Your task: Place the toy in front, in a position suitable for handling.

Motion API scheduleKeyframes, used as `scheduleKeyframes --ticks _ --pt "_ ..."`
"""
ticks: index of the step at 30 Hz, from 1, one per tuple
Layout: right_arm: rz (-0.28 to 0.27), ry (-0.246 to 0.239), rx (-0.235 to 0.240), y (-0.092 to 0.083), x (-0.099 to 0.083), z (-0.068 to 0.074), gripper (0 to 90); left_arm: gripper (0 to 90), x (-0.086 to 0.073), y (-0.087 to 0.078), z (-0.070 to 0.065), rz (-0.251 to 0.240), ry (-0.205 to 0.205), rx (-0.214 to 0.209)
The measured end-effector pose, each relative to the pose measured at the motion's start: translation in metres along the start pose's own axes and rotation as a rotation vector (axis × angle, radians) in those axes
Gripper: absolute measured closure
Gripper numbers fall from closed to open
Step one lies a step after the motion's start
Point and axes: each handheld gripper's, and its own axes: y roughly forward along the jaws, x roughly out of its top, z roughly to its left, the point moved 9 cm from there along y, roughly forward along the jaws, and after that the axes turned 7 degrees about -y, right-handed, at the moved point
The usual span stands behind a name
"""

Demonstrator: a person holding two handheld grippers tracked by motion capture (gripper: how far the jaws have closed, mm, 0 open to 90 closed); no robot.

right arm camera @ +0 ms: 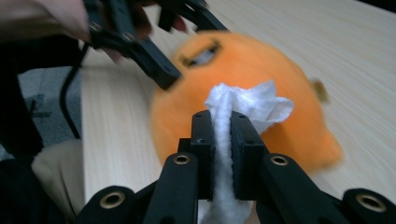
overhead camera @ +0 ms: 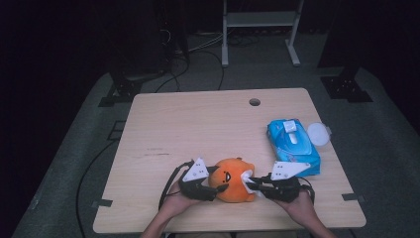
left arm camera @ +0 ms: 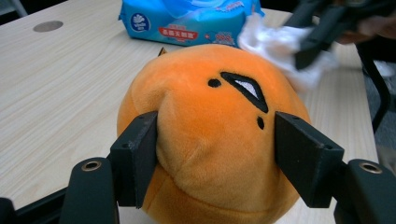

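A round orange plush toy with a stitched face lies near the table's front edge. My left gripper is shut on it from the left, its black jaws pressed into both sides of the plush. My right gripper comes in from the right, shut on a crumpled white wipe. In the right gripper view the wipe sticks out between the jaws and touches the toy's side. In the left gripper view the wipe rests on the top right of the toy.
A blue pack of wet wipes lies at the right of the wooden table, with a round white lid beside it. A cable hole sits near the far edge. Cables and a metal stand lie on the floor beyond.
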Motion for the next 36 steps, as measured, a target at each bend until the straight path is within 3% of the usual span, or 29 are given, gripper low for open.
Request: scheduleKeyframes --ticks 1,3,7,12,16,20,21,24,26,30,33,36 --pt "-0.013 -0.025 0.004 0.005 0.009 0.001 80.6 32.1 0.001 0.001 0.000 -0.001 -0.001 0.001" --pt "-0.019 -0.027 0.001 0.009 0.014 -0.003 80.7 28.3 0.000 0.001 0.000 0.013 -0.008 -0.008" --pt "-0.044 -0.003 -0.043 0.011 0.017 -0.022 80.7 19.2 -0.005 0.001 -0.003 0.055 0.012 -0.047" --pt "-0.026 0.038 -0.088 0.002 0.003 -0.042 80.7 33.4 -0.002 0.000 -0.002 0.046 0.021 -0.039" --pt "0.001 0.041 -0.093 -0.005 -0.008 -0.038 80.7 36.2 -0.001 0.003 -0.001 0.046 0.025 -0.028" --pt "0.017 0.007 -0.062 -0.007 -0.010 -0.016 80.7 37.7 0.002 0.006 -0.001 0.040 0.019 -0.019" --pt "0.017 0.007 -0.062 -0.007 -0.010 -0.016 80.7 37.8 0.002 0.006 -0.001 0.040 0.019 -0.019" --pt "0.011 -0.066 -0.025 0.006 0.005 0.004 80.7 38.4 0.003 0.009 -0.002 0.039 0.022 -0.014" --pt "-0.008 -0.076 -0.012 0.012 0.015 0.007 80.7 38.5 0.003 0.009 -0.003 0.041 0.024 -0.016" --pt "-0.037 -0.098 -0.021 0.021 0.033 0.002 80.8 38.4 0.002 0.009 -0.001 0.045 0.026 -0.015" --pt "-0.049 -0.087 -0.046 0.020 0.035 -0.008 80.7 38.4 0.000 0.007 0.001 0.049 0.017 -0.020" --pt "-0.036 -0.059 -0.087 0.012 0.026 -0.020 80.7 37.8 -0.002 0.006 0.004 0.054 0.007 -0.022"
